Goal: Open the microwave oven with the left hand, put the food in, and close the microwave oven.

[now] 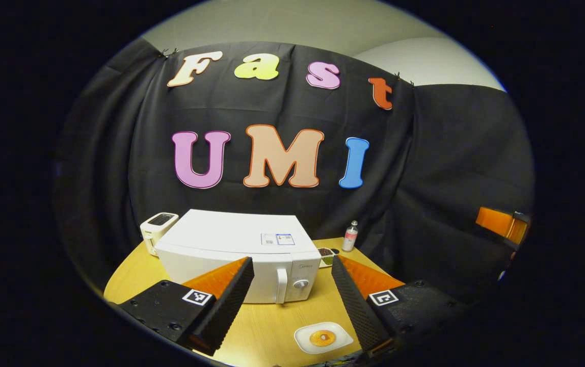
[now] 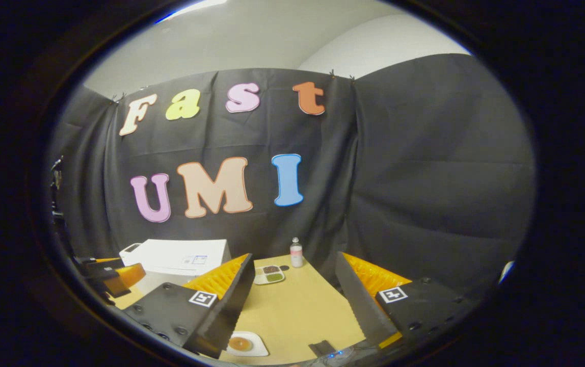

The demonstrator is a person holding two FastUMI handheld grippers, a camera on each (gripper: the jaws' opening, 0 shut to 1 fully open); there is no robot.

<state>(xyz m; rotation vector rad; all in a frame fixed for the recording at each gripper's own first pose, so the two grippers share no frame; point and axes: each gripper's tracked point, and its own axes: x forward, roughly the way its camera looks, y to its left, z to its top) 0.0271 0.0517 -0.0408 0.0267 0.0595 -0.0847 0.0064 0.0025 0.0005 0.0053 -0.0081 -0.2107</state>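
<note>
Ahead of the left gripper (image 1: 292,293) the microwave (image 1: 231,250) sits on the table (image 1: 272,326); the plate of food (image 1: 322,338) lies between its fingers (nearer than the microwave), a bottle (image 1: 350,236) behind right.

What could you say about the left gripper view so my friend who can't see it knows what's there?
A white microwave oven with its door shut sits on a round wooden table, seen between the open left claw. In front lies a white plate of food; a toaster and small bottle stand behind.
</note>
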